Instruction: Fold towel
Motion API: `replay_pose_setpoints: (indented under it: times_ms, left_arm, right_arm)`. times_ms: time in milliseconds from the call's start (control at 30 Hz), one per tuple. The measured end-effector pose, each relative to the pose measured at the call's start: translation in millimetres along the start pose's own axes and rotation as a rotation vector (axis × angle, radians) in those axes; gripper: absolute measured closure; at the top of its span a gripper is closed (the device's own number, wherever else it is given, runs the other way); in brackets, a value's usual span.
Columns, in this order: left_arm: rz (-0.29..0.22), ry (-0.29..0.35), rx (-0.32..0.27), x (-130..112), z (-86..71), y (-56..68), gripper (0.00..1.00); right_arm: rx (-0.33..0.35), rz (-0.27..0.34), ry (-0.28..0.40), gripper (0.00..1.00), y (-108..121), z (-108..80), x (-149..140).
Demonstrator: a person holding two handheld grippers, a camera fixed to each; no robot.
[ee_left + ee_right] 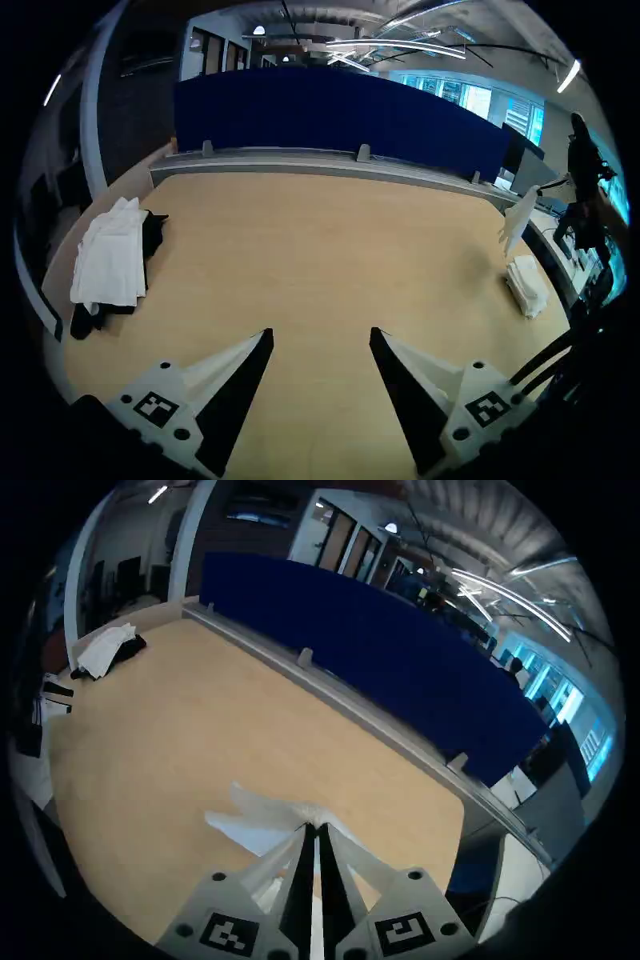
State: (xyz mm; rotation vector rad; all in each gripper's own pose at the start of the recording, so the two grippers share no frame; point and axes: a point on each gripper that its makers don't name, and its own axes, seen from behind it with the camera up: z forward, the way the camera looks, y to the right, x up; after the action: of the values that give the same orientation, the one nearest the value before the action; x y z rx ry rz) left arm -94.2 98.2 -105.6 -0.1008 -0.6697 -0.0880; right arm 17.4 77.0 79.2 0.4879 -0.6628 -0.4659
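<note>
Pinching the white towel (260, 814) at the lower centre of the right gripper view, my right gripper (314, 826) is clamped on it above the table (160, 736); my left gripper (320, 332) gapes wide and empty, low in frame.

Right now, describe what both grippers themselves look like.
The left gripper has two long wedge-shaped fingers, white outside with black inner faces, tapering to points. Each white base carries a black-and-white square marker and small round holes. The right gripper is built the same: white bodies, black inner strips, a square marker on each base.
</note>
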Motion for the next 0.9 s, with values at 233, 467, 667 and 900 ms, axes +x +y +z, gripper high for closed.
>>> replay_pose_setpoints:
  times_ms: [233,467,667,900]
  left_arm:
    - [0.007,0.000,0.000,4,-0.7,6.5,0.11]
    - [0.021,-0.002,-0.004,6,-2.0,14.1,0.11]
    - [0.029,-0.004,-0.016,6,-1.9,21.5,0.11]
    - [0.040,-0.005,-0.032,7,-2.6,28.3,0.11]
  right_arm:
    - [-0.008,0.029,-0.014,0.96,15,-5.9,-18]
    - [-0.012,0.044,-0.036,0.96,17,-12.5,-41]
    - [-0.023,0.071,-0.048,0.97,18,-26.6,-60]
    - [-0.044,0.120,-0.090,0.97,18,-45.9,-100]
